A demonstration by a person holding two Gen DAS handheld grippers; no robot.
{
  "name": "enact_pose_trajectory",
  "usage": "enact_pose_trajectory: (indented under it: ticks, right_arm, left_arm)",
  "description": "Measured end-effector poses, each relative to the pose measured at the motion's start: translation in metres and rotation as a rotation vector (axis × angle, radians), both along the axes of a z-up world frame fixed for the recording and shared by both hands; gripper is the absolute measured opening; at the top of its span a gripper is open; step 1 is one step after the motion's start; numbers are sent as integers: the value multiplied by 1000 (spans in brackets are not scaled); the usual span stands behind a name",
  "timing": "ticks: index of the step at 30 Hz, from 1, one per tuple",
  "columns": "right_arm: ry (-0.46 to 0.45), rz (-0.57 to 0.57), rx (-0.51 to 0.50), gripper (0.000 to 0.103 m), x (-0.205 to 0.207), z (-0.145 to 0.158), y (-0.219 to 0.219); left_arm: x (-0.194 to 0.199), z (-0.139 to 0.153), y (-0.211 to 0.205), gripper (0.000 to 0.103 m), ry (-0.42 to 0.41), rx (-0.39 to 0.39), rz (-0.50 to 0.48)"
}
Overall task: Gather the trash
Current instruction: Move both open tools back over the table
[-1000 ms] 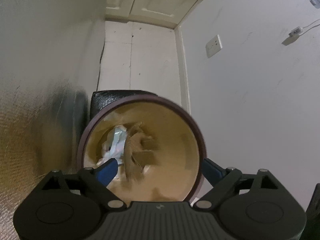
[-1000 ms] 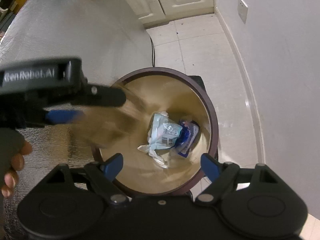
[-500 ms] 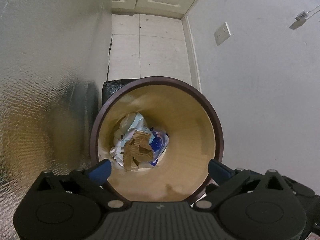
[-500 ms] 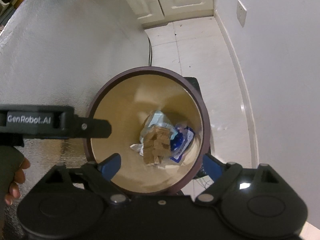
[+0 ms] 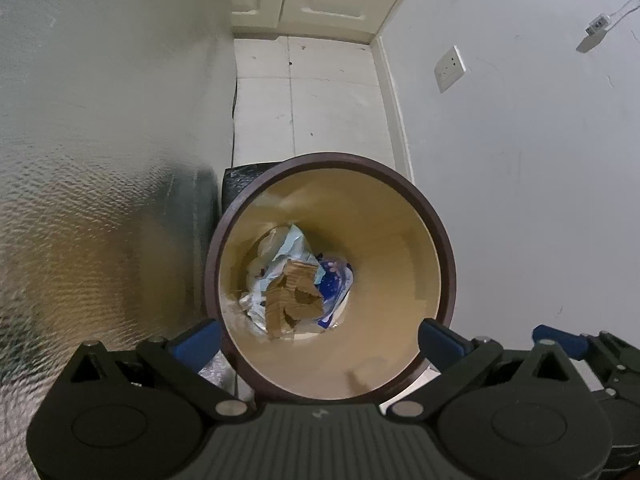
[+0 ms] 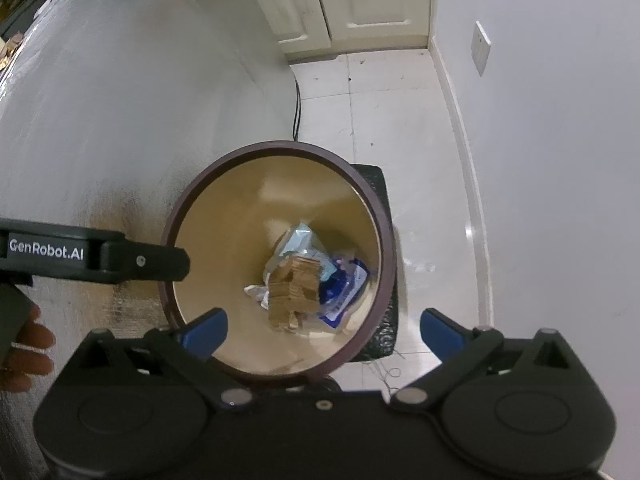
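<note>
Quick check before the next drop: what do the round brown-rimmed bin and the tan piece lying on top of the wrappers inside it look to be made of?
Round brown-rimmed bin: looks like moulded plastic, with a smooth tan inner wall of soft sheen and a dark maroon rim.
Tan piece: probably torn corrugated cardboard, matte, with ridged layers and ragged edges.
Wrappers beneath: thin glossy plastic film, crinkled, pale blue and dark blue.

My right gripper [image 6: 322, 330] hangs over the brown bin [image 6: 372, 216], jaws opening, nothing between them. Cardboard scrap [image 6: 294, 294] lies at the bin's bottom on crumpled wrappers [image 6: 344, 284]. My left gripper [image 6: 96, 256] reaches the bin's left rim.
</note>
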State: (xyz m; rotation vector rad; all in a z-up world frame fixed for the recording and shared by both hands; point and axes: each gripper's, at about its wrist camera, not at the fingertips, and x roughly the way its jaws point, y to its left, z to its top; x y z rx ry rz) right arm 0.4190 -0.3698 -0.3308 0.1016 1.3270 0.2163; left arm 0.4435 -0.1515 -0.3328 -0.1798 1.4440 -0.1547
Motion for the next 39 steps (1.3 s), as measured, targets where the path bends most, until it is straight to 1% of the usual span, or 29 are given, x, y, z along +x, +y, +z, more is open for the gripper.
enact_pose_trajectory:
  ticks: [6,13,16,21,30,33,37,39]
  right_arm:
    - [-9,20,-30,103,-7,14,-6]
    - [-40,-18,-51,103,-17,35,-18]
    - [-53,-31,-55,103,-23,43,-22]
    - [-89,-39,-57,103,-32,65,-26]
    - [-164,-45,-51,103,-50,112,-23]
    - [-204,-42,-53,103,-57,132,-18]
    - [-267,-49,-38,103,-65,161,-10]
    - [-300,-53,-36,103,-70,175,-5]
  left_arm:
    - [-11,14,4,103,-19,21,0]
    - [-27,30,7,103,-45,65,-29]
    - [-35,42,7,103,-64,73,-44]
    - [-48,65,7,103,-108,65,-57]
    - [-75,119,18,103,-225,43,-65]
    - [-84,141,25,103,-280,36,-62]
    - [-99,176,36,103,-385,30,-78]
    - [-107,190,41,103,-420,20,-76]
